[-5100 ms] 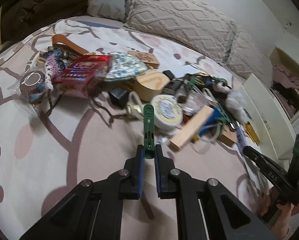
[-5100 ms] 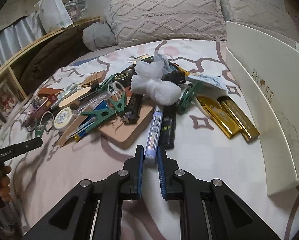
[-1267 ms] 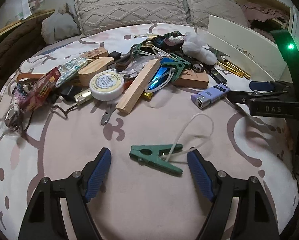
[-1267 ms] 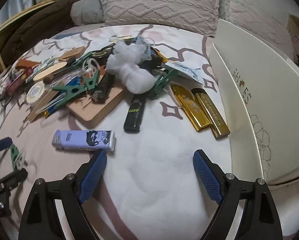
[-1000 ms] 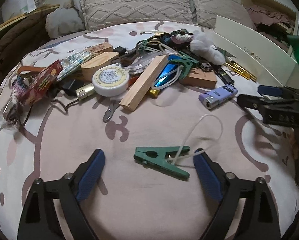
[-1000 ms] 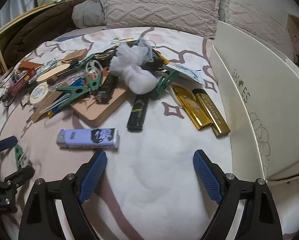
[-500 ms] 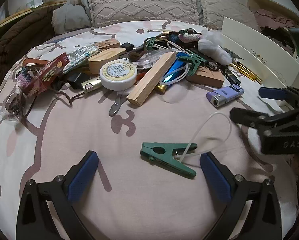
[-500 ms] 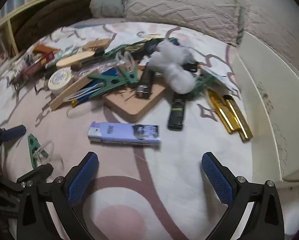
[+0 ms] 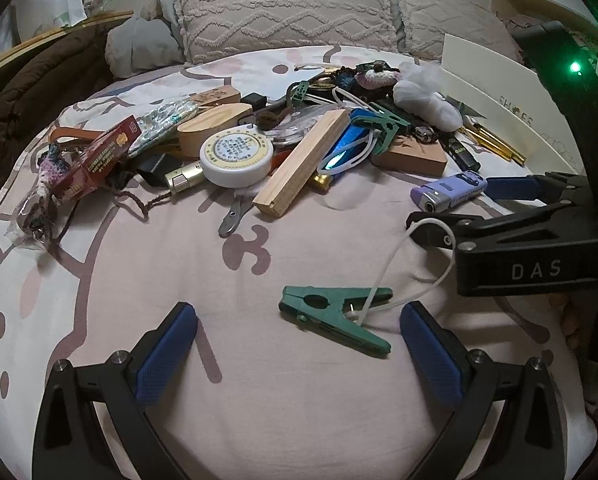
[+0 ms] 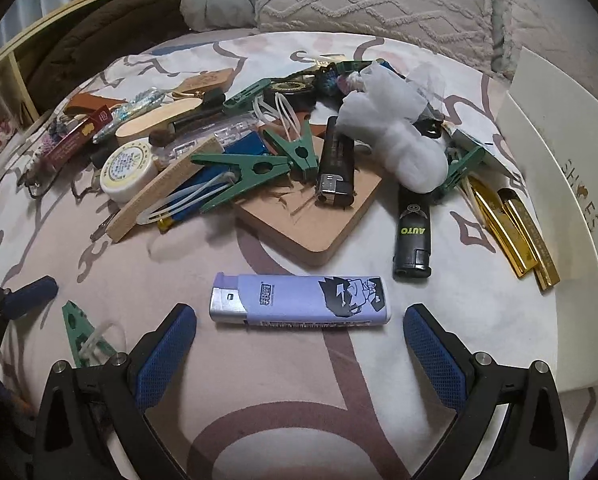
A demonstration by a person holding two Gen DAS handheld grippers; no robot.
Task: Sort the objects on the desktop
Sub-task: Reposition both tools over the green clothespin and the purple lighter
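A green clothes peg (image 9: 335,318) with a white loop lies alone on the bedspread, just ahead of my left gripper (image 9: 299,336), which stands wide open around nothing. A lilac lighter (image 10: 299,299) lies flat just beyond my right gripper (image 10: 299,332), also wide open and holding nothing. The same lighter (image 9: 449,196) shows in the left wrist view beside the right gripper's fingers (image 9: 511,188). The green peg (image 10: 85,336) appears again at the lower left of the right wrist view. Behind both lies a heap of mixed small objects.
The heap holds a wooden block (image 9: 303,162), a round white tin (image 9: 237,154), a red packet (image 9: 95,156), green pegs (image 10: 243,172), a brown board (image 10: 311,216), black lighters (image 10: 413,236), gold bars (image 10: 511,228) and white wadding (image 10: 399,140). A white box lid (image 10: 571,184) stands right; pillows (image 9: 287,12) behind.
Both grippers, earlier shut on the peg and the lighter, opened and left them on the bedspread. Over the last second the right gripper swung left, bringing the lighter straight ahead of it.
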